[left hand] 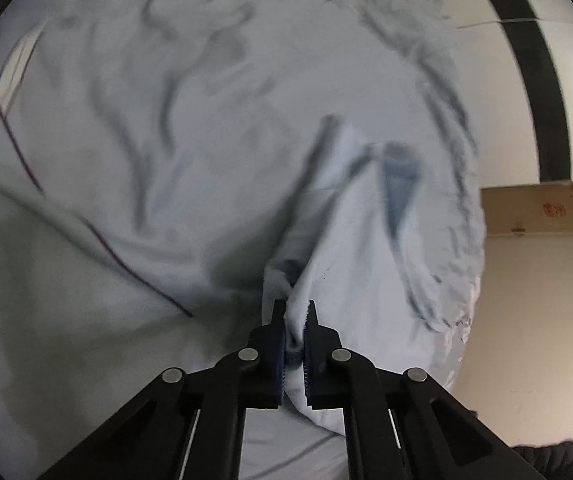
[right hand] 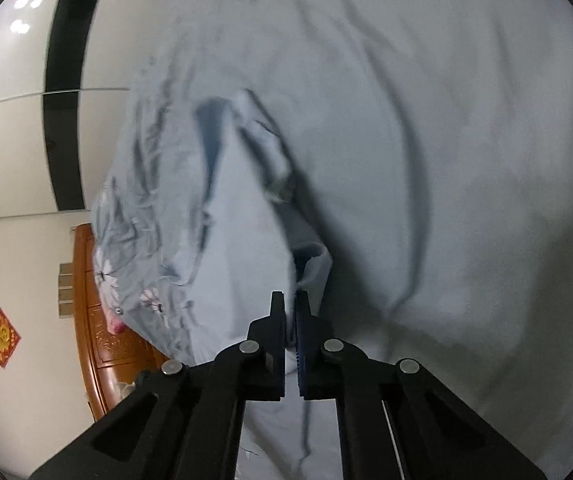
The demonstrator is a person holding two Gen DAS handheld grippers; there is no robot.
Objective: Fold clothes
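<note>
A pale blue garment (left hand: 350, 248) lies on a light grey bed sheet (left hand: 134, 128). In the left wrist view my left gripper (left hand: 294, 310) is shut on a bunched edge of this garment, with cloth squeezed between its blue pads. In the right wrist view the same pale blue garment (right hand: 242, 240) stretches away from my right gripper (right hand: 289, 300). That gripper is shut on a thin edge of the cloth, with a rolled hem (right hand: 314, 264) just beyond its tips. Both pictures are blurred.
A floral grey quilt (right hand: 138, 216) is heaped along the bed's far side and shows again as the quilt (left hand: 446, 216). A wooden bed frame (right hand: 98, 320) stands by a white wall with a black stripe (right hand: 68, 80). A cardboard box (left hand: 538, 208) sits at the right.
</note>
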